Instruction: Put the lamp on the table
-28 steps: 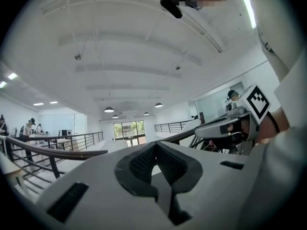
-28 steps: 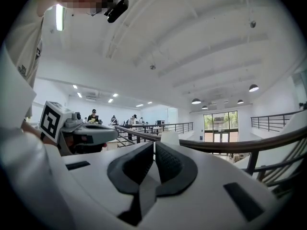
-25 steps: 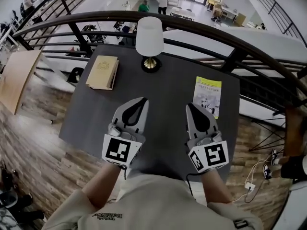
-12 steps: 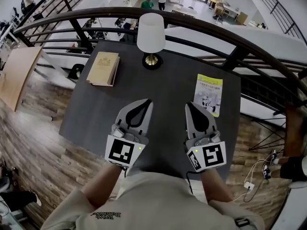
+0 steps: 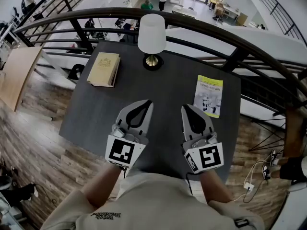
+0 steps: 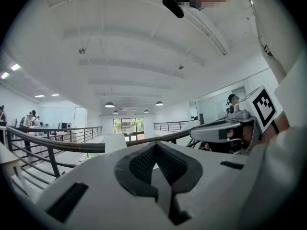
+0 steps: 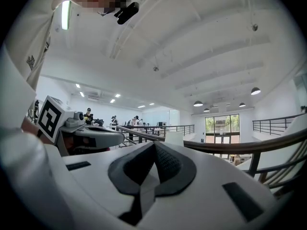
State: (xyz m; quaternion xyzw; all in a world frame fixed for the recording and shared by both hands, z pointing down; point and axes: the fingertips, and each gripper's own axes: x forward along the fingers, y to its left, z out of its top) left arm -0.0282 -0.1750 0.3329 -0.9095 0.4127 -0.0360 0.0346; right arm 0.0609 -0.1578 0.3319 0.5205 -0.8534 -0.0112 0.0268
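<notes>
- I see the lamp (image 5: 151, 35) upright at the far edge of the dark counter (image 5: 158, 92), close against the curved railing (image 5: 225, 32). Its white shade sits above a small brass base.
- My left gripper (image 5: 147, 101) hangs over the near half of the counter, pointing level toward the lamp and well apart from it. In the left gripper view its jaws are pressed together with nothing between them.
- My right gripper (image 5: 184, 107) is just beside the left one, also level and pointing the same way. In the right gripper view its jaws meet at the tip too, pinching nothing.
- Neither gripper touches the lamp.
- A tan book (image 5: 103, 69) lies flat on the far left part of the counter, to the left of the lamp and apart from it.
- A yellow booklet (image 5: 208, 96) lies flat near the counter's right edge, just beyond the right gripper's tip and to its right.
- Each gripper's marker cube faces up toward my head camera, near the counter's front edge.
</notes>
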